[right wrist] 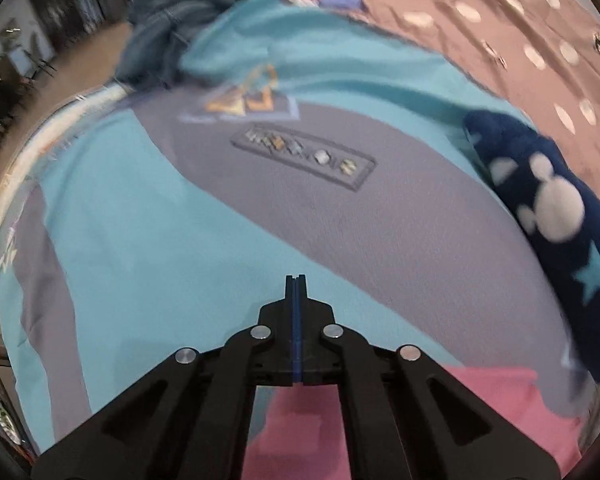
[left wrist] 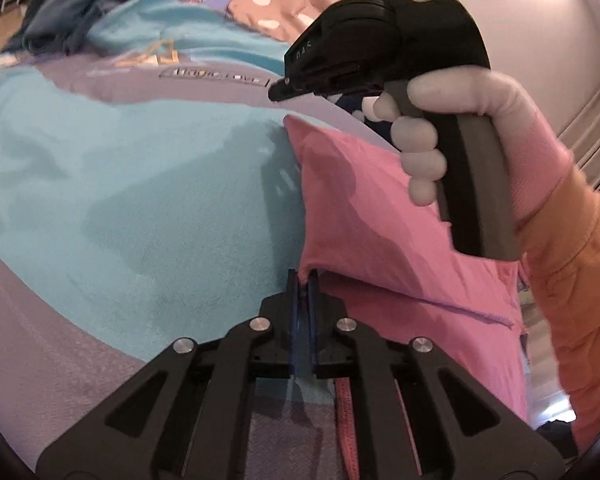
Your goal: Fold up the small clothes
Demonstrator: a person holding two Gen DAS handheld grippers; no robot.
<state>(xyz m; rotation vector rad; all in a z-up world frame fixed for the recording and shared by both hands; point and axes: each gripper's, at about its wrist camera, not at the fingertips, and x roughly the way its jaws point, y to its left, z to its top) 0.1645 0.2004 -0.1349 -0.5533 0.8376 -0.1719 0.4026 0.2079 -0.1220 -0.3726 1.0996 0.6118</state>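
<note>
A pink garment (left wrist: 380,220) lies folded on a teal and grey blanket (left wrist: 140,180). My left gripper (left wrist: 304,276) is shut on the garment's near corner, and the pink edge shows pinched between its blue pads. In the left wrist view a white-gloved hand (left wrist: 420,152) with an orange sleeve holds the right gripper's black housing (left wrist: 380,48) above the garment's far side. In the right wrist view my right gripper (right wrist: 296,280) is shut with nothing between its tips, over the blanket (right wrist: 160,240). The pink garment (right wrist: 300,420) shows beneath its linkage.
A navy garment with white mouse heads and teal stars (right wrist: 560,220) lies on the blanket's right side. Mauve bedding with white dots (right wrist: 500,20) lies behind it. A dark blue heap of cloth (right wrist: 172,20) sits at the far edge, with floor and furniture beyond.
</note>
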